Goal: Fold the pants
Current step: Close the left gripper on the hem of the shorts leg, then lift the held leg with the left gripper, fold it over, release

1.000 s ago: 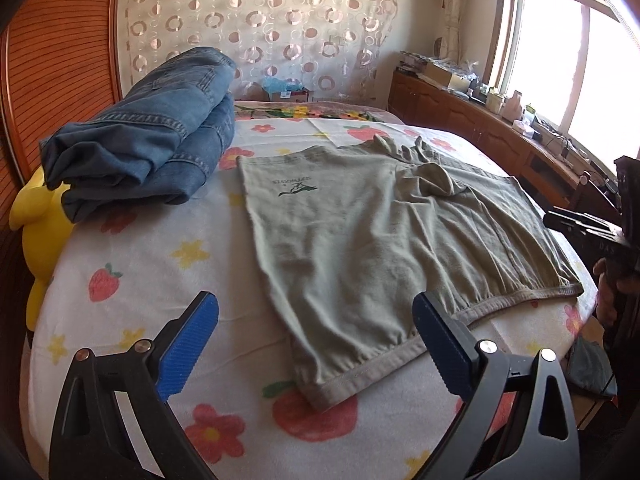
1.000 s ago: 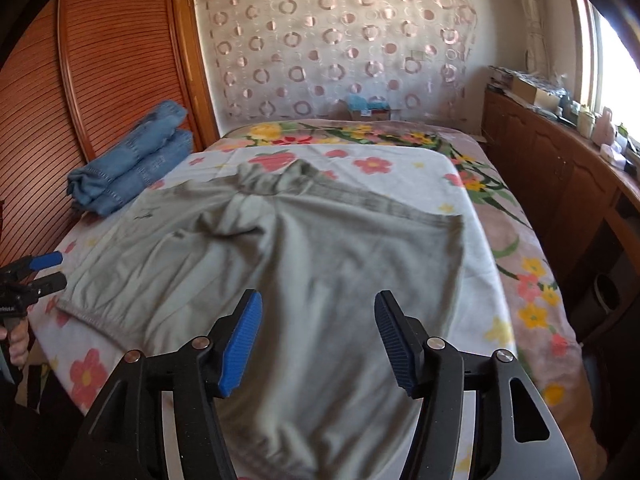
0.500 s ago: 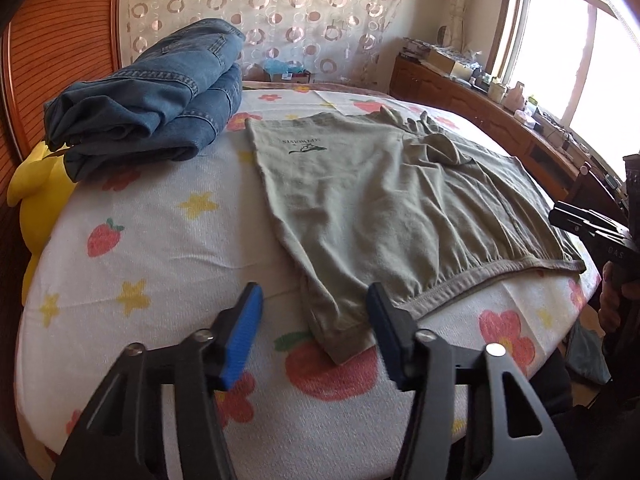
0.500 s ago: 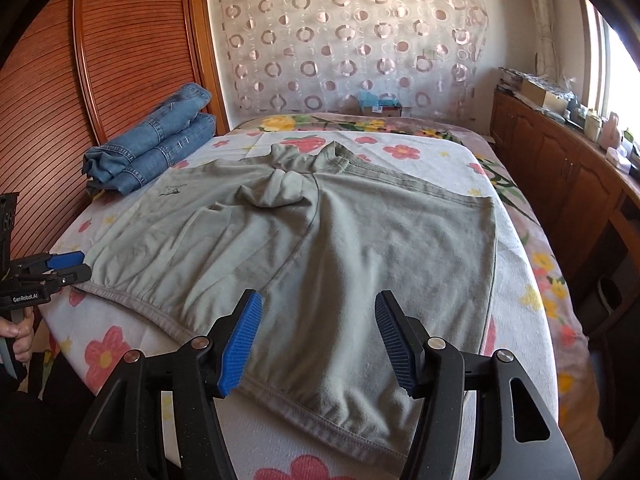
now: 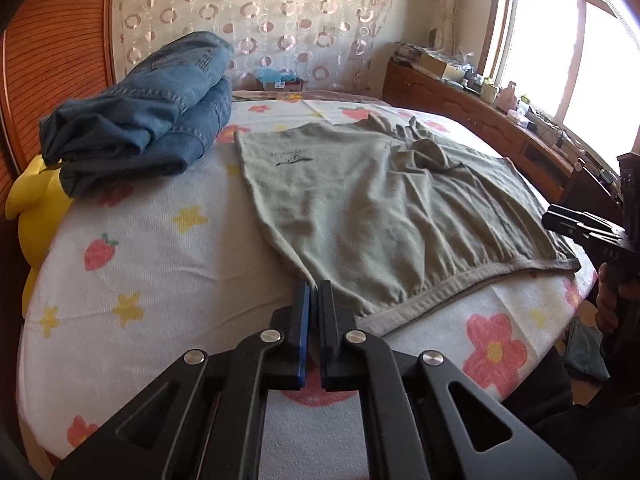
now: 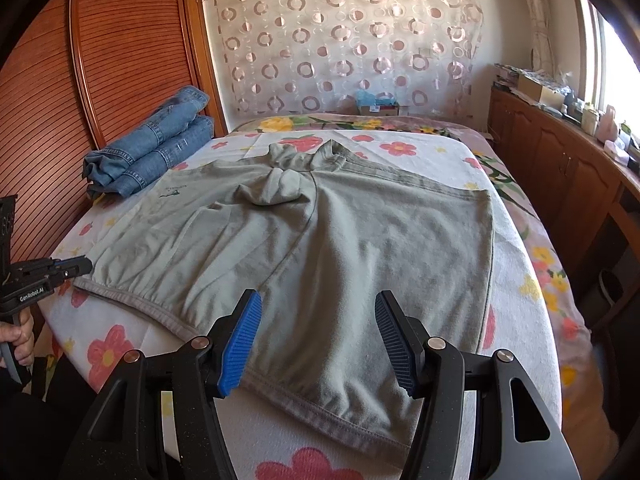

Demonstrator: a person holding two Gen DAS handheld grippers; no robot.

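Note:
Grey-green pants [image 5: 380,208] lie spread flat on the flowered bed sheet [image 5: 160,264], waistband toward me. My left gripper [image 5: 314,292] is shut on the near left corner of the waistband, the cloth pinched between its blue pads. From the right wrist view the same gripper [image 6: 80,268] sits at that corner of the pants [image 6: 320,240]. My right gripper [image 6: 318,340] stands open low over the near right edge, with fabric lying under the gap and no pad pressing on it. It shows in the left wrist view as a black tip [image 5: 560,216] at the far right.
Folded blue jeans [image 5: 152,112] are stacked at the back left of the bed, seen too in the right wrist view [image 6: 156,148]. A yellow plush toy [image 5: 36,208] hangs off the left edge. A wooden sideboard [image 6: 560,160] runs along the right, a wooden wardrobe [image 6: 100,60] stands left.
The left gripper's jaws went from wide open to shut on the waistband corner. The right gripper kept its opening while its view settled lower over the near hem.

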